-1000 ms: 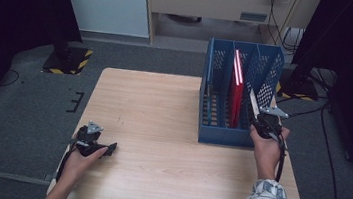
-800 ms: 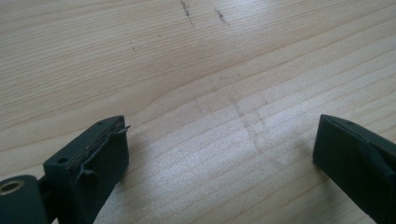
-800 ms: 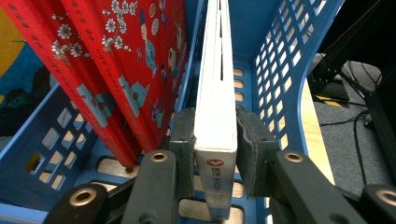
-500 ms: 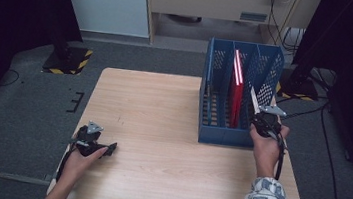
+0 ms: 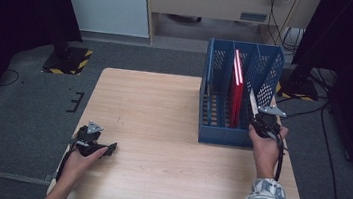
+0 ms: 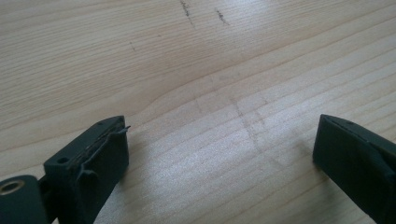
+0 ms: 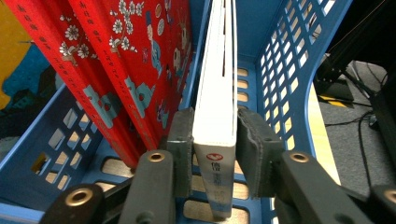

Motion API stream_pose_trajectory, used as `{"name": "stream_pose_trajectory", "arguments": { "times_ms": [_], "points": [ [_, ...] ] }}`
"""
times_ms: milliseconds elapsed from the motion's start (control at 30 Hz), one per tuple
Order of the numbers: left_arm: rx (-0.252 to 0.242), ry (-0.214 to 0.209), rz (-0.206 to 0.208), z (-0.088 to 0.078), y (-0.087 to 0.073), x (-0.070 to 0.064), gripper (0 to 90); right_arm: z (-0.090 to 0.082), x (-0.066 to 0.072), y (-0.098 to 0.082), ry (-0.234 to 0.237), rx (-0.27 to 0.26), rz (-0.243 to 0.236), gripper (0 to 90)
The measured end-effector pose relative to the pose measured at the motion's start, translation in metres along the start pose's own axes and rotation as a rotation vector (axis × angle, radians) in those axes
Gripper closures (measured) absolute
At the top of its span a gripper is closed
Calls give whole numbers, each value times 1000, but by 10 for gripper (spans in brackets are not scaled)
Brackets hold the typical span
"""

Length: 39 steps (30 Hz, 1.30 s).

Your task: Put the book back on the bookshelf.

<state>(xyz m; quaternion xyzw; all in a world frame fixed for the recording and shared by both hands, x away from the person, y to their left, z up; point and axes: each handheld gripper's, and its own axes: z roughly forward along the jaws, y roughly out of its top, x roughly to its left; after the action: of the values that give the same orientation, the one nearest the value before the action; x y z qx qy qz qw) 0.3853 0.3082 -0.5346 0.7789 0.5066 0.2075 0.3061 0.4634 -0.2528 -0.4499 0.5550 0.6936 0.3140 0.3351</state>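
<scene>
A blue slotted file rack [image 5: 221, 135] stands on the wooden table [image 5: 153, 107] at the right. Red books [image 5: 237, 86] stand upright in its middle slot, seen close as patterned red covers [image 7: 140, 60]. A thin white book [image 7: 217, 93] stands tilted in the rightmost slot [image 7: 289, 56], also seen edge-on as the white book [image 5: 252, 102]. My right gripper [image 7: 215, 140] has a pad against each cover near the spine end; its jaws have just been opening, with the book still between them. My left gripper [image 5: 108, 148] rests on the table at the near left, its jaws [image 6: 219, 149] wide open over bare wood.
The rack's left slots [image 5: 212, 103] hold nothing that I can see. Grey floor with cables [image 5: 314, 110] and dark stands surrounds the table. A pale cabinet [image 5: 105, 1] stands beyond the far edge.
</scene>
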Motion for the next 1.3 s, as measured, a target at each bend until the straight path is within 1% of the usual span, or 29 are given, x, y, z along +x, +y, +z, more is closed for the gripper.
{"name": "stream_pose_trajectory", "arguments": {
  "times_ms": [100,167,233,300,467,600,700,767,967,1100,1300],
  "points": [
    [0,0,-1,0,0,0,26,-2,-1,-1,3,-7,22,561],
    [0,0,0,0,0,0,25,-3,-3,-2,13,-18,31,515],
    [0,0,-1,0,0,0,25,-5,-4,-2,11,-33,36,452],
    [0,0,-1,0,0,0,25,-8,-5,-2,23,-51,54,414],
    [-1,0,-2,0,0,0,25,-19,-7,-1,38,-90,60,323],
    [-1,1,-3,0,0,0,25,-28,-7,-3,69,-114,56,271],
    [-1,1,-3,0,0,0,25,-32,-7,-5,82,-112,46,244],
    [-1,1,-3,0,0,0,25,-34,-7,-8,80,-118,49,224],
    [-1,1,-2,0,0,0,25,-37,-6,-14,101,-112,49,187],
    [-1,1,-3,0,0,0,25,-40,-3,-18,117,-120,52,168],
    [0,1,-2,0,0,0,25,-45,2,-26,132,-118,42,153]
  ]
}}
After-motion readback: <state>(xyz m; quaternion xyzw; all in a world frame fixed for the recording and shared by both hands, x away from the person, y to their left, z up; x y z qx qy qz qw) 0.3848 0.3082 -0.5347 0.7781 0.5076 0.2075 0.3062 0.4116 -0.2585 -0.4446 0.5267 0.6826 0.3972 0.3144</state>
